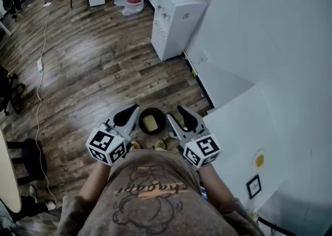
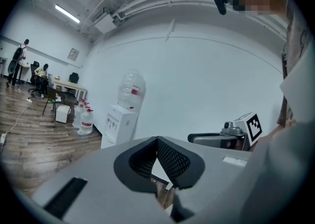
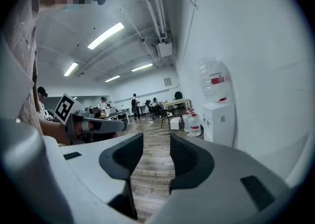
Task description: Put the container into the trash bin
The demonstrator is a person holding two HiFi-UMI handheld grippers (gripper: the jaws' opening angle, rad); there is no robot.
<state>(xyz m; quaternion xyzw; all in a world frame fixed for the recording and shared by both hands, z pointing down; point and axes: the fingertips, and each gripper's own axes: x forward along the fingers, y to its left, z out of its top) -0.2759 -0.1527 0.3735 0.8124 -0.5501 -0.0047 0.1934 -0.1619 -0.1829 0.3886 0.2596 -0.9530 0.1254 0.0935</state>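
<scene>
container [image 1: 150, 123]: pale tan, blocky, inside the trash bin [image 1: 141, 120], seen between both grippers' tips, touching neither
trash bin: round, dark, on plank floor [image 1: 93, 64]
left gripper [image 2: 157, 142]: ribbed dark pads pressed together, empty
right gripper [image 3: 156, 144]: pads spread, empty

Left gripper [image 2: 157, 142] near, in foreground: black ribbed pads meet at far tips, nothing caught between them. To its right, right gripper [image 2: 199, 138] with marker cube [image 2: 251, 125], jaw pointing left. Beyond, white wall [image 2: 206, 80]. Water dispenser [image 2: 118, 122] against it, left of centre. Spare bottles [image 2: 84, 119] on wood floor [image 2: 39, 139] beside it. Far left: desk [image 2: 69, 86], two people [image 2: 22, 60].
</scene>
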